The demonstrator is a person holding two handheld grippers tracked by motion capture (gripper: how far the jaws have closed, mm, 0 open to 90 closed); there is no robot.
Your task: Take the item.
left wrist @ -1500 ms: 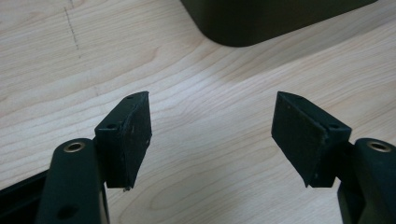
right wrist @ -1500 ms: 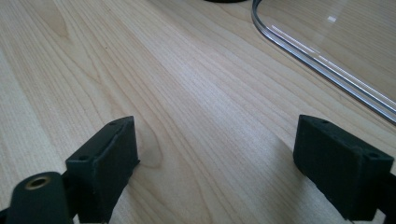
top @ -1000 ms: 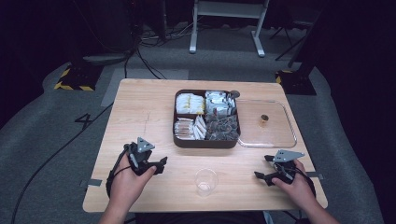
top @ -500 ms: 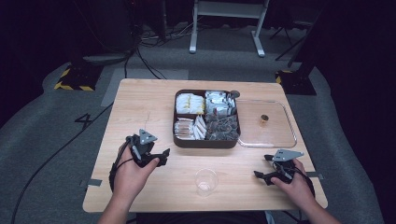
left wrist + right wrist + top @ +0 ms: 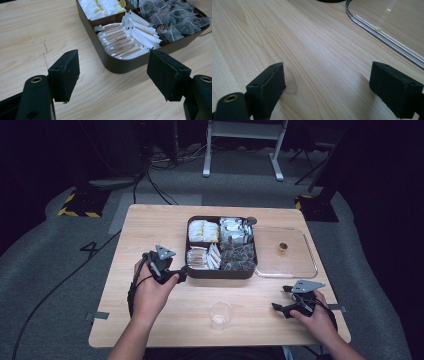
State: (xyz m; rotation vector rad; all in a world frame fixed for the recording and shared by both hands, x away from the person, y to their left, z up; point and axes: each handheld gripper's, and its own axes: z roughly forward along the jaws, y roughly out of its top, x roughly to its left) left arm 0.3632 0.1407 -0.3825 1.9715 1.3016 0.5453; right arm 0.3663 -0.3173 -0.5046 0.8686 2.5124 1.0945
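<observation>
Clear plastic cup (image 5: pixel 220 313): nearest on the pale wooden table (image 5: pixel 150 227), upright between the hands, looks empty.
Left gripper (image 5: pixel 113 71): jaws wide apart, nothing between them, aimed at the dark brown compartmented tray (image 5: pixel 120 63).
Right gripper (image 5: pixel 327 86): jaws spread wide, holding nothing, low over bare wood.
Sachets: white stick packets (image 5: pixel 125 42) fill the tray's nearest compartment; mesh tea bags (image 5: pixel 175 25) beside; yellow-white packets (image 5: pixel 100 7) behind.
Lid: transparent lid (image 5: pixel 285 252) lies flat, touching the tray.
Risk: tightly packed sticks, so wide jaws may pinch several or snag the tray wall.
</observation>
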